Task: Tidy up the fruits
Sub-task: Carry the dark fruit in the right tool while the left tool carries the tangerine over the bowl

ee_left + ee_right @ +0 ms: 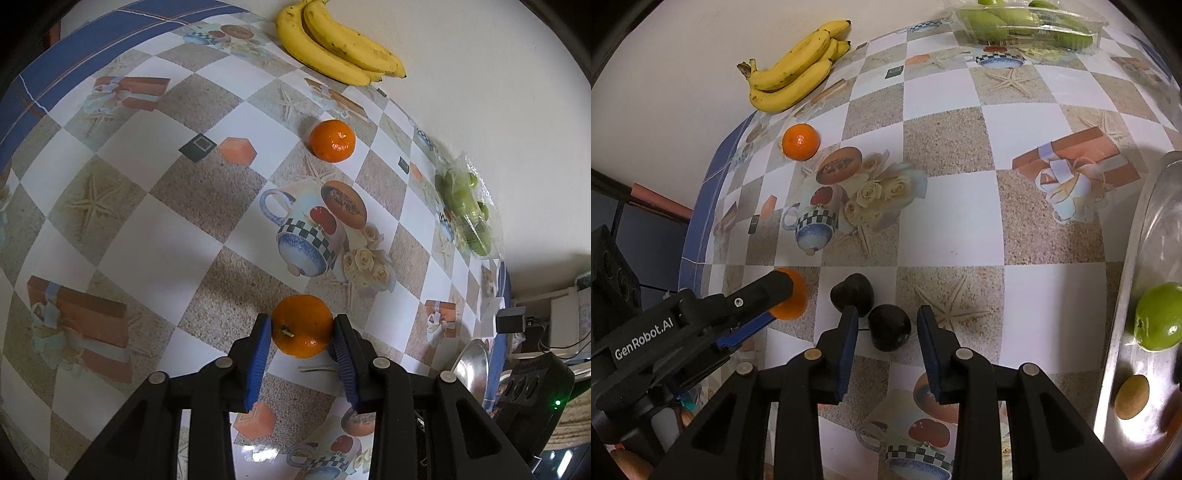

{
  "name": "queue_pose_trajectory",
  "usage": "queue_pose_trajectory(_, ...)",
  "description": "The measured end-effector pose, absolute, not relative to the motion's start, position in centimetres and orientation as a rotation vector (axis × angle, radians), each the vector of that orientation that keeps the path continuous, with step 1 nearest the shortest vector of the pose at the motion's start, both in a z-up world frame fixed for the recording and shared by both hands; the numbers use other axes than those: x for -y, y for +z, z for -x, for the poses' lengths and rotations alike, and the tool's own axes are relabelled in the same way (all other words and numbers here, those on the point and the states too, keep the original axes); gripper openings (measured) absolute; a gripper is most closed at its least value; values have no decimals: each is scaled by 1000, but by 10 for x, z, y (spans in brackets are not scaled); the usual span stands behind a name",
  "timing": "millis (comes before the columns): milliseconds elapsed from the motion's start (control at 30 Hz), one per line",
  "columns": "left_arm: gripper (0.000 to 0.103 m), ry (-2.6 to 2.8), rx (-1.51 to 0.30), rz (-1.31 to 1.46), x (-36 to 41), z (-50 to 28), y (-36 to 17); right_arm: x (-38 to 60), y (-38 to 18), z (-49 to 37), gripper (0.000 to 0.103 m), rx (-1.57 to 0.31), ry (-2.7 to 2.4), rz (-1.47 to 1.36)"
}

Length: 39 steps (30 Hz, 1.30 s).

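Orange mandarin (pixel 302 326) sat clamped in left gripper (pixel 301 341), low over tablecloth (pixel 177 251), likely bound for metal tray (pixel 1126 332). Right gripper (pixel 887 341) stood apart, straddling dark fruit (pixel 888 326), pads not pressing yet.

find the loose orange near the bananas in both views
Left wrist view: the loose orange sits upper centre, below the bananas, past the printed teapot.
Right wrist view: the same orange sits upper left, just below the bananas, beside the blue table border.
Shared landmark: the bananas against the wall.
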<state>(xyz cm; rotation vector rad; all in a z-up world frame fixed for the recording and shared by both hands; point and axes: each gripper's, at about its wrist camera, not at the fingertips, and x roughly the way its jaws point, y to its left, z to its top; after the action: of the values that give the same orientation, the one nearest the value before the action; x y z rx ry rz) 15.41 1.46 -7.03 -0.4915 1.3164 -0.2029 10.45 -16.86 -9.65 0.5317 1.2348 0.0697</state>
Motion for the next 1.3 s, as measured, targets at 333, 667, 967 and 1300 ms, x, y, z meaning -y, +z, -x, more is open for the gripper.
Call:
queue_pose_trajectory(333, 37, -203, -1309, 493, -15, -154, -69, 165, -97, -105, 24, -1247, 77, -511)
queue_pose_trajectory(667, 37, -197, -1277, 494, -15, -151, -62, 178, -76, -99, 22, -1181, 73, -553)
queue_pose_trajectory(967, 37, -212, -1220, 473, -3, -146, -41, 212, -41, -85, 22, -1094, 13, -583)
queue_pose_trajectory(1300, 37, -312, -1223, 346, 66, -126, -35, 288, -36, -56, 22, -1047, -172, -665)
